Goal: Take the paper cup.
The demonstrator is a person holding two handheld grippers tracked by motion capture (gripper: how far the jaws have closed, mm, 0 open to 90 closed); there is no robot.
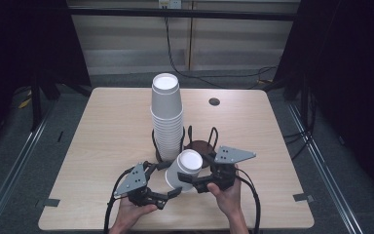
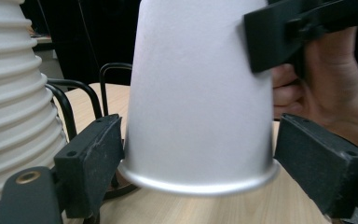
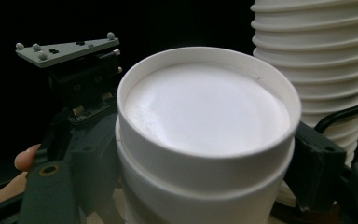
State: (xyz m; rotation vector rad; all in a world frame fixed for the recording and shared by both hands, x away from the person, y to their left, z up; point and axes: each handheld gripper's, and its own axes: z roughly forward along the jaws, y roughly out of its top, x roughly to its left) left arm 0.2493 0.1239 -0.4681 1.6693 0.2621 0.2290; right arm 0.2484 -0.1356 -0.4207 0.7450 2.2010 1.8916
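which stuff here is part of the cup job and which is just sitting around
In the job:
- upside-down paper cup, held between both grippers
- right gripper, clamped on the cup near its base
- left gripper, jaws beside the cup's rim
- tall cup stack
- black wire holder

Just lying about:
- round cable hole in the table
- cables on the floor

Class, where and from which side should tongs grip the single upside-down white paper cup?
Grip the white paper cup across its tapered side wall, near the stiff closed base on top, not the thin rolled rim. Come level from the person's side: the black wire holder and the tall stack of white paper cups block the far side.
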